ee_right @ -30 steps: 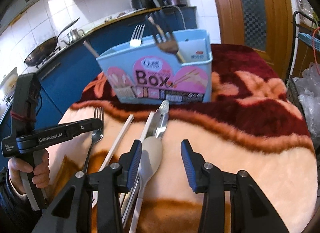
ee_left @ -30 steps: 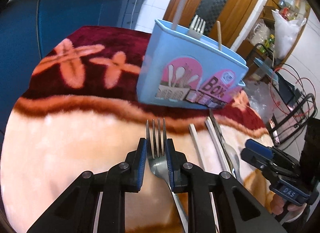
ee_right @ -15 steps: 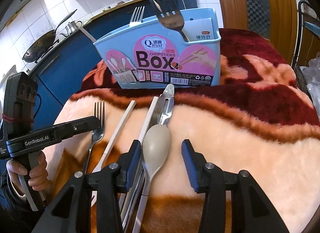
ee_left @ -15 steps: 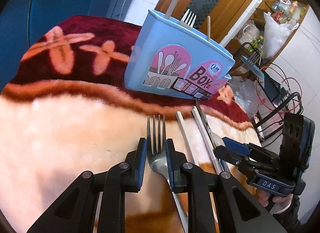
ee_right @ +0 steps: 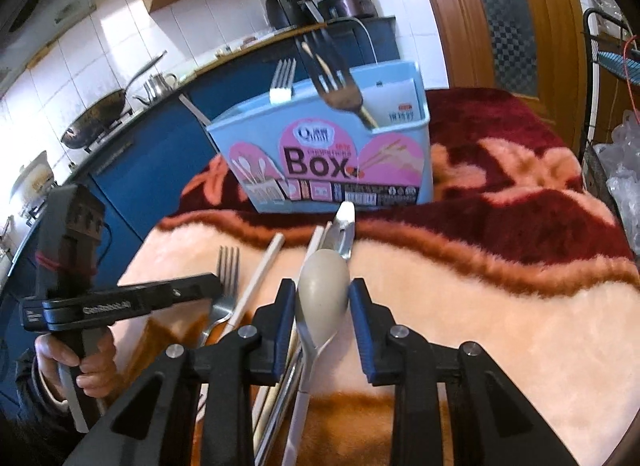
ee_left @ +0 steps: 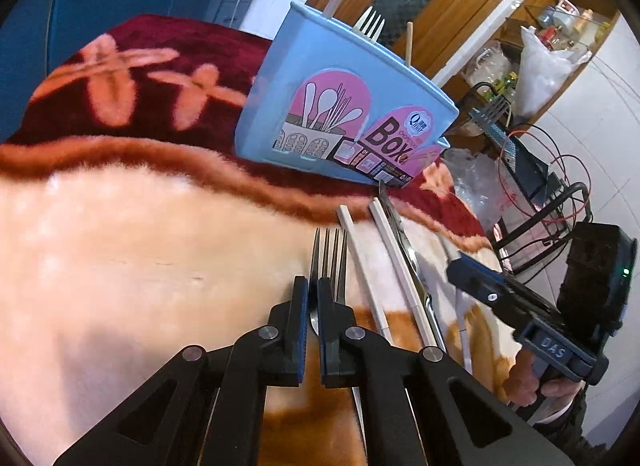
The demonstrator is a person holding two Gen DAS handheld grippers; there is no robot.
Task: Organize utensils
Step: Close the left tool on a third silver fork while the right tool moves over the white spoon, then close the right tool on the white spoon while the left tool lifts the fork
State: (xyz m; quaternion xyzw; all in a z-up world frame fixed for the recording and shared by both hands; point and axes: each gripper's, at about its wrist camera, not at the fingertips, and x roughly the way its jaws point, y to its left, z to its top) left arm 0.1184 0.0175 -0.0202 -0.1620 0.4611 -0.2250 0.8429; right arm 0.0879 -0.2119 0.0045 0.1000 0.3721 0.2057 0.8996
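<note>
A steel fork (ee_left: 330, 254) lies on the plush blanket (ee_left: 140, 246), tines toward the blue utensil box (ee_left: 340, 105). My left gripper (ee_left: 314, 294) is closing tight on the fork's neck, and a sliver of metal shows in the narrow gap. It also appears in the right wrist view as the left gripper (ee_right: 218, 286) over the fork (ee_right: 228, 262). My right gripper (ee_right: 322, 286) is closing around the bowl of a beige spoon (ee_right: 322, 298). The bowl sits between the pads with thin gaps on both sides. The utensil box (ee_right: 320, 153) holds forks and a chopstick.
White chopsticks (ee_right: 260, 274) and a metal utensil (ee_right: 344, 225) lie between fork and spoon. Blue kitchen counters (ee_right: 132, 169) stand behind the table, with a wooden door (ee_right: 500, 17) beyond. A wire rack (ee_left: 540, 217) with bags stands off the table's right side.
The left jaws have come together onto the fork's neck. The right jaws have narrowed around the spoon bowl. Both hands stayed nearly in place, and the left tipped slightly.
</note>
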